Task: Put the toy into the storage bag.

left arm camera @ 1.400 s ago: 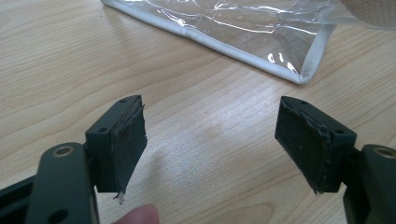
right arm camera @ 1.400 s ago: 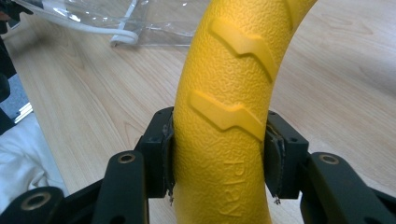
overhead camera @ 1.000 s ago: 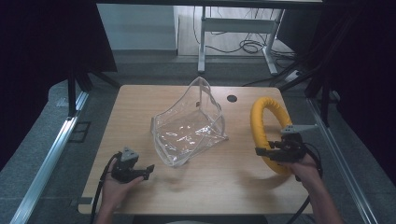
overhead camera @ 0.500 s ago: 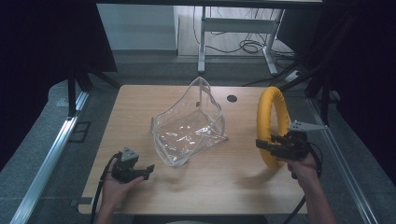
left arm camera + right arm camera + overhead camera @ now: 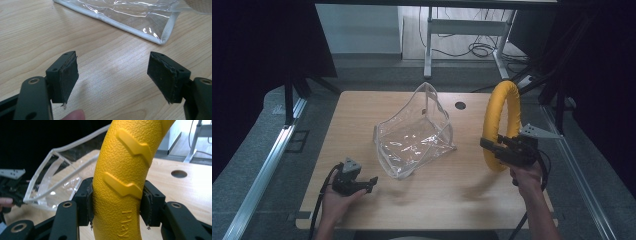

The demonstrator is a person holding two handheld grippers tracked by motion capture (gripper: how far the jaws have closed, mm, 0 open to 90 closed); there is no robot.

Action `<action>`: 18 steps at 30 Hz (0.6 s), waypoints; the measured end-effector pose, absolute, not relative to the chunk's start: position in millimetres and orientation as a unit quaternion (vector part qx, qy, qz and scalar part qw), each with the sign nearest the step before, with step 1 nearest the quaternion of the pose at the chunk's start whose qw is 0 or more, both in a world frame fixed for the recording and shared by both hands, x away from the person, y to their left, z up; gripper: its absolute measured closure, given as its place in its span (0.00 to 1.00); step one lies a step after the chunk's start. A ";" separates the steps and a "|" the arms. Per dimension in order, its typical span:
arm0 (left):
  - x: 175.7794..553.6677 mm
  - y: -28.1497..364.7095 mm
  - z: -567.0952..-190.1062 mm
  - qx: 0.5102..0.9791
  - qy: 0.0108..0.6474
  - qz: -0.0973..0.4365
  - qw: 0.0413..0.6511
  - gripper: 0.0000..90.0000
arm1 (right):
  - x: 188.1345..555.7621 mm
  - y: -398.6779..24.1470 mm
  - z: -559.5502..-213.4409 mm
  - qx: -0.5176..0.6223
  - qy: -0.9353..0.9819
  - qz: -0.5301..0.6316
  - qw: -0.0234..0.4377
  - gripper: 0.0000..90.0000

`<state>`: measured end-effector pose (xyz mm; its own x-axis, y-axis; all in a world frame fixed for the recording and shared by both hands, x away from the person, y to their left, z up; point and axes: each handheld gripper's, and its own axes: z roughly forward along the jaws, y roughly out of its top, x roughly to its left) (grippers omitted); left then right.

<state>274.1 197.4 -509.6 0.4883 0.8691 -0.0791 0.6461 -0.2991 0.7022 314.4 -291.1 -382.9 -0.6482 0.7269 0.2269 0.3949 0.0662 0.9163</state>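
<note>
A yellow textured ring [image 5: 500, 120] stands upright above the table's right side, held off the wood. My right gripper [image 5: 492, 148] is shut on its lower part; in the right gripper view both pads press the yellow ring [image 5: 122, 182] from either side. A clear plastic bag [image 5: 414, 135] with white edging lies open at the table's middle. My left gripper [image 5: 371, 182] rests low at the front left, jaws open and nothing between them. In the left gripper view the bag's corner [image 5: 160, 37] lies just beyond the open pads [image 5: 68, 75].
The wooden table [image 5: 362, 110] has a round cable hole [image 5: 460, 105] at the back, near the ring. A metal rail [image 5: 267, 165] runs along the floor at the left. A desk frame with cables [image 5: 472, 35] stands behind the table.
The right gripper has lifted the yellow ring from lying flat on the table to standing upright above it. The left gripper and the bag have stayed put.
</note>
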 end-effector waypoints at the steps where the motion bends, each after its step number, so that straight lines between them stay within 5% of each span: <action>1: 274.1 197.4 -509.7 0.790 0.480 0.161 0.347 0.28 | 314.5 -289.5 -381.9 0.392 0.712 0.562 0.151 0.57; 18: 274.0 197.6 -510.1 0.789 0.481 0.161 0.345 0.27 | 311.6 -266.0 -352.1 0.368 0.681 0.610 0.170 0.56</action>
<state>274.0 197.6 -510.1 0.4850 0.8710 -0.0789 0.6491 -0.2980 0.6999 311.6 -266.0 -352.1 -0.6715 0.7086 0.2168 0.2934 -0.0144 0.9559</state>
